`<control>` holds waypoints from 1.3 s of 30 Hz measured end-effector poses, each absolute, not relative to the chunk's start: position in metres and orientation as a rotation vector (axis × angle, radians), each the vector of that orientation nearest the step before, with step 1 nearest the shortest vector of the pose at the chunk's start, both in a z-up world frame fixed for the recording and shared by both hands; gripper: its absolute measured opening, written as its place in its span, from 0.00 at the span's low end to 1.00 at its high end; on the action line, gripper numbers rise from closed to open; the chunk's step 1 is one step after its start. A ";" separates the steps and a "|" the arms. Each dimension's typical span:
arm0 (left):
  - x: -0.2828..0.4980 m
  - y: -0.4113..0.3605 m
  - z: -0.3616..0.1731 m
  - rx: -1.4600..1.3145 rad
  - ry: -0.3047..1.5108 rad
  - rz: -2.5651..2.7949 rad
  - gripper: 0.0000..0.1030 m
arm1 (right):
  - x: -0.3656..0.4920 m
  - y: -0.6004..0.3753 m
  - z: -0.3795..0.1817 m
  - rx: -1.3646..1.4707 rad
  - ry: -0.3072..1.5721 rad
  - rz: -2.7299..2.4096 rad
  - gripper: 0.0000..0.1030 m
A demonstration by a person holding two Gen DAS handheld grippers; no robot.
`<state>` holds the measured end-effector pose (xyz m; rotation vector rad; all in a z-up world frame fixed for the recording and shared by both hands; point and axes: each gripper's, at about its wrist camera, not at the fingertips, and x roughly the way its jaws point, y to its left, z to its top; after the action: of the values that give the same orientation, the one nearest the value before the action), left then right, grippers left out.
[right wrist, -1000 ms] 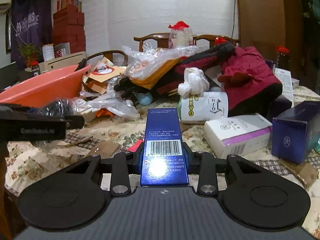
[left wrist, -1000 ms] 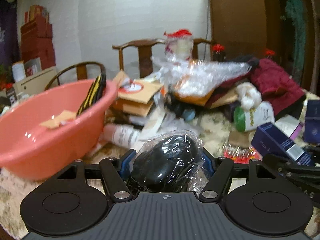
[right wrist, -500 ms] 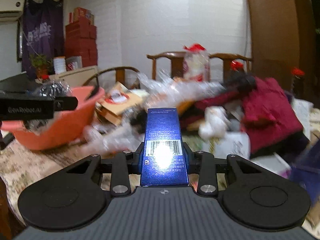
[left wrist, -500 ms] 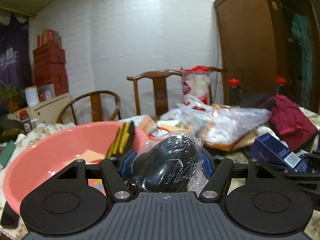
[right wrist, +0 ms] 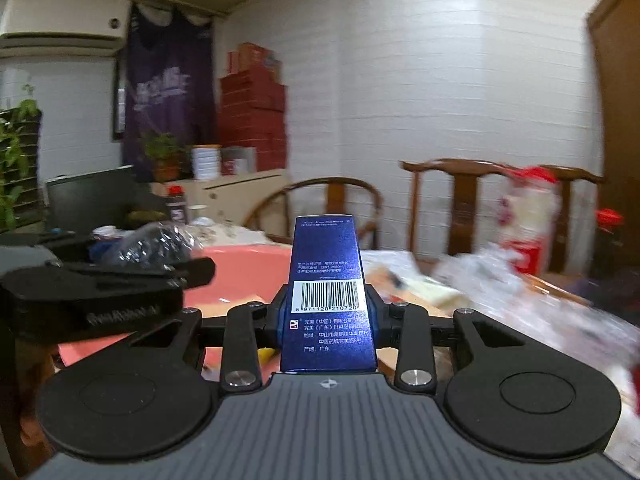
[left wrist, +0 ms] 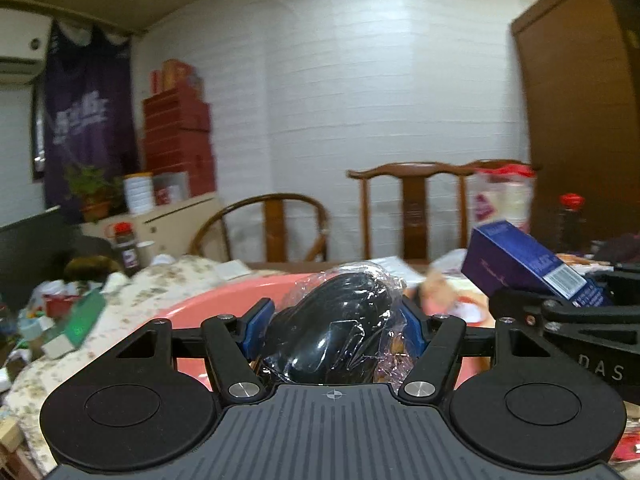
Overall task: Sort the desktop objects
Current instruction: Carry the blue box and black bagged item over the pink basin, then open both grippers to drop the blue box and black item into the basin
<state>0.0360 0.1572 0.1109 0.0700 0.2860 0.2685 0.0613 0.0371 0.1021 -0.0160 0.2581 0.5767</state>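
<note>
My left gripper [left wrist: 334,322] is shut on a black object wrapped in clear plastic [left wrist: 336,328], its blue pads pressing both sides. Behind and below it lies the pink basin [left wrist: 208,304]. My right gripper [right wrist: 326,312] is shut on a dark blue carton [right wrist: 326,264] with a white barcode label, held upright along the fingers. In the left wrist view that blue carton [left wrist: 524,260] and the right gripper's black body appear at the right edge. In the right wrist view the left gripper with its plastic-wrapped object [right wrist: 148,244] sits at the left, over the pink basin [right wrist: 248,272].
Wooden chairs [left wrist: 416,204] stand behind the table. Clutter of plastic bags and papers [right wrist: 500,288] covers the table's right side. A green box [left wrist: 84,316] and small items lie on the floral cloth at left. Red boxes [right wrist: 252,120] are stacked by the far wall.
Both grippers have risen and swung left with their loads; the cluttered tabletop has dropped out of view and the pink basin now lies low, right behind the fingers.
</note>
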 end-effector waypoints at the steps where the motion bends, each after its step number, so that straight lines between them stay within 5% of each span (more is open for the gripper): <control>1: 0.037 0.166 0.110 0.064 0.292 0.283 0.65 | 0.064 0.048 0.104 -0.022 0.257 0.598 0.38; 14: 0.055 0.241 0.084 0.008 0.397 0.422 0.69 | 0.115 0.144 0.078 -0.059 0.413 0.713 0.39; 19: 0.054 0.239 0.085 0.075 0.363 0.497 0.85 | 0.123 0.150 0.070 -0.041 0.476 0.688 0.71; 39: 0.014 0.201 0.101 0.041 0.295 0.425 0.96 | 0.085 0.103 0.088 0.000 0.384 0.602 0.82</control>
<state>0.0142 0.2011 0.1009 0.0411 0.2947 0.4245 0.0853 0.1034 0.0882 -0.0005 0.3841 0.6017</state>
